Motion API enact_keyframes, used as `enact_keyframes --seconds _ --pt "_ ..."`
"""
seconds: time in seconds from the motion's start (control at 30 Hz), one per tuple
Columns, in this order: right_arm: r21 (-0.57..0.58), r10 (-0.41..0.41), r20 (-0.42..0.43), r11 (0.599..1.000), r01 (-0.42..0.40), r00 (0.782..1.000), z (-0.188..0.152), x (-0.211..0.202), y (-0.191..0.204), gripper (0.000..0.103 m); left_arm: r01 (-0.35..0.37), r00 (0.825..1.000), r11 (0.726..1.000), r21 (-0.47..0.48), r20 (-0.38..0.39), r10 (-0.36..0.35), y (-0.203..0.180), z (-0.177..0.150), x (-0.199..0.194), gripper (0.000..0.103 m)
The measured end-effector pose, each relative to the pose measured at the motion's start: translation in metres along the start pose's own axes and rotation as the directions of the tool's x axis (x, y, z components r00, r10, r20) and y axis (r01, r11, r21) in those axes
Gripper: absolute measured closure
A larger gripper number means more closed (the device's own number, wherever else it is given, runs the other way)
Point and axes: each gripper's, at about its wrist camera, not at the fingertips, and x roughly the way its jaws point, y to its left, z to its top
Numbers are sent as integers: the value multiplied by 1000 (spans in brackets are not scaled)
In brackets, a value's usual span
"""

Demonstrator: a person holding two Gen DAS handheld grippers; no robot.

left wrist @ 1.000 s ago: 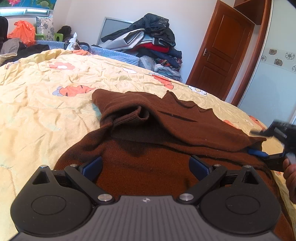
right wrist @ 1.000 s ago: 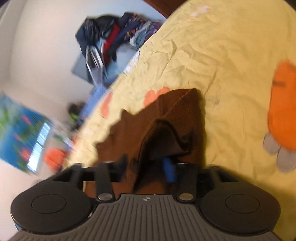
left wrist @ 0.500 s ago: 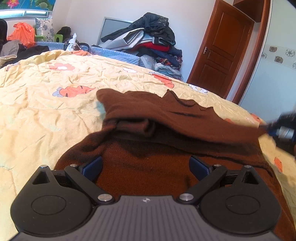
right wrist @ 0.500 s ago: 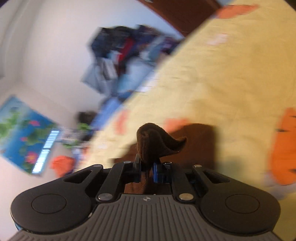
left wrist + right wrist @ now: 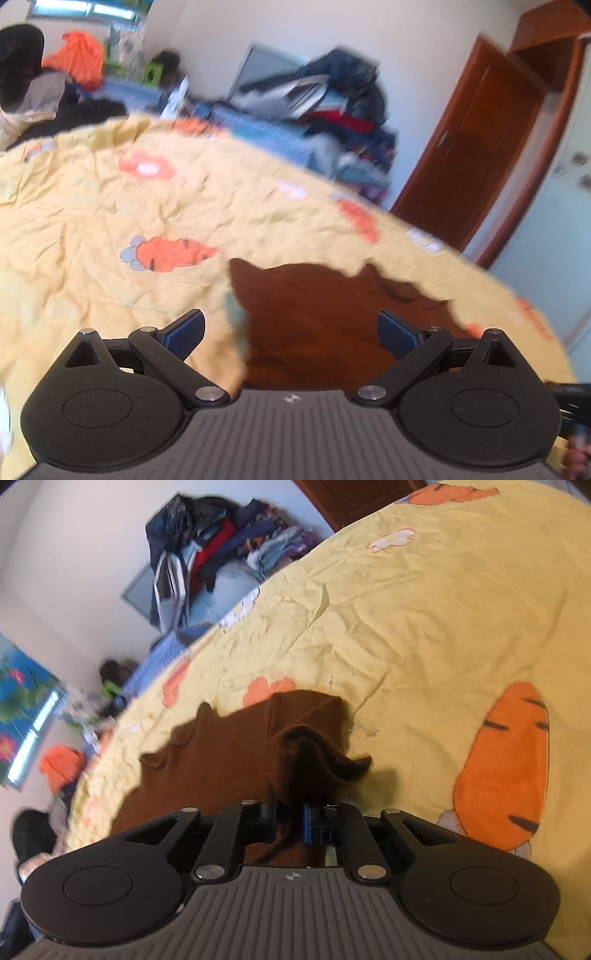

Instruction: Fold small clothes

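The right gripper (image 5: pixel 290 821) is clamped tight on a bunched fold of the brown sweater (image 5: pixel 229 753), a dark flap of knit curling up past its fingertips. The left gripper (image 5: pixel 291 330) stands wide open above the near part of the same sweater (image 5: pixel 314 314) and holds nothing.

The garment lies spread on the yellow carrot-print bedspread (image 5: pixel 424 627), its far hem wavy and uneven.

The main risk is the small pinch: the knit looks soft and thick, so a quick pull could slip it free or drag the whole sweater across the cover instead of folding it. With nothing pinning the body, the fold line may wander. The left view is blurred, so I cannot tell whether that gripper touches the cloth.

Room is generous: bare bedspread lies beyond and to both sides of the sweater, and the clothes pile (image 5: pixel 221 546) and wooden door (image 5: pixel 469 147) are well apart from it.
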Motion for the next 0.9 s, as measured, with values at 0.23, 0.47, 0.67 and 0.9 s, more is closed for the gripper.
enact_keyframes --seconds 0.23,0.47,0.67,0.9 --pt "2 10 13 1000 -10 1000 -4 -8 1 82 -27 984 1000 1 -177 26 9 12 63 96" --pt "-217 -61 23 974 64 998 -12 -9 32 83 -152 980 935 320 -72 184 -14 1 67 97" --pt "-133 -17 78 991 27 997 -10 -28 27 15 -280 960 801 529 139 244 -34 -25 22 69" --pt "-130 60 229 991 -30 972 3 -50 52 15 -131 975 838 530 222 12 -60 -33 -11 17"
